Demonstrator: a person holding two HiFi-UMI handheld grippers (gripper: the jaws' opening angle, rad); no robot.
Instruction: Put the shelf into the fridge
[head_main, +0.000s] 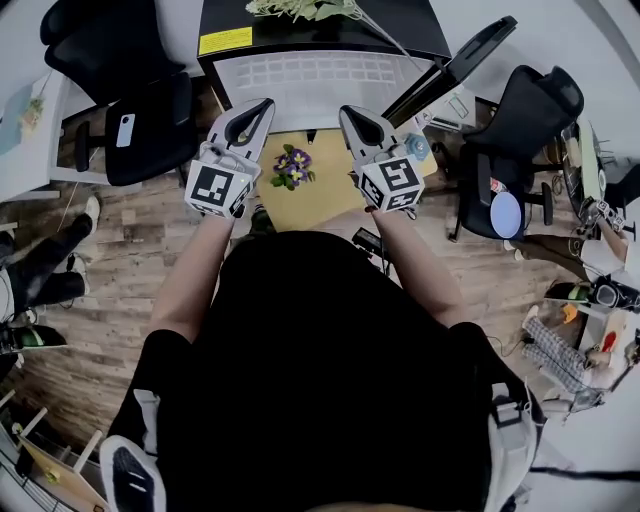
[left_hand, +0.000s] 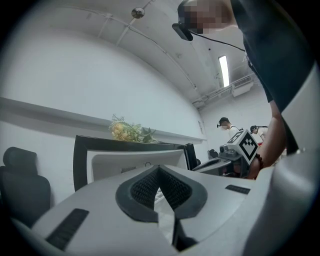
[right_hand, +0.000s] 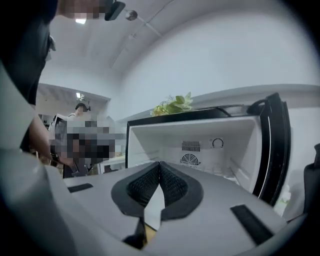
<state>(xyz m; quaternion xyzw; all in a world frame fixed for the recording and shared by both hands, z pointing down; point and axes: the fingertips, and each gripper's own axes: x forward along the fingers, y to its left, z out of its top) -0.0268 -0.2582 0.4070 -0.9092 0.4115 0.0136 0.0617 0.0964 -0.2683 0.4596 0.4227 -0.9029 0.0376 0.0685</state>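
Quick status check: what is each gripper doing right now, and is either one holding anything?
left gripper: closed, jaw tips together, holding nothing.
right gripper: closed, jaw tips together, holding nothing.

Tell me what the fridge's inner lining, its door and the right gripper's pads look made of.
Fridge lining: white, smooth, moulded with vent slots, likely plastic. Fridge door: glossy black rim, material unclear. Right gripper pads: dark, matte, finely ribbed, probably rubber.
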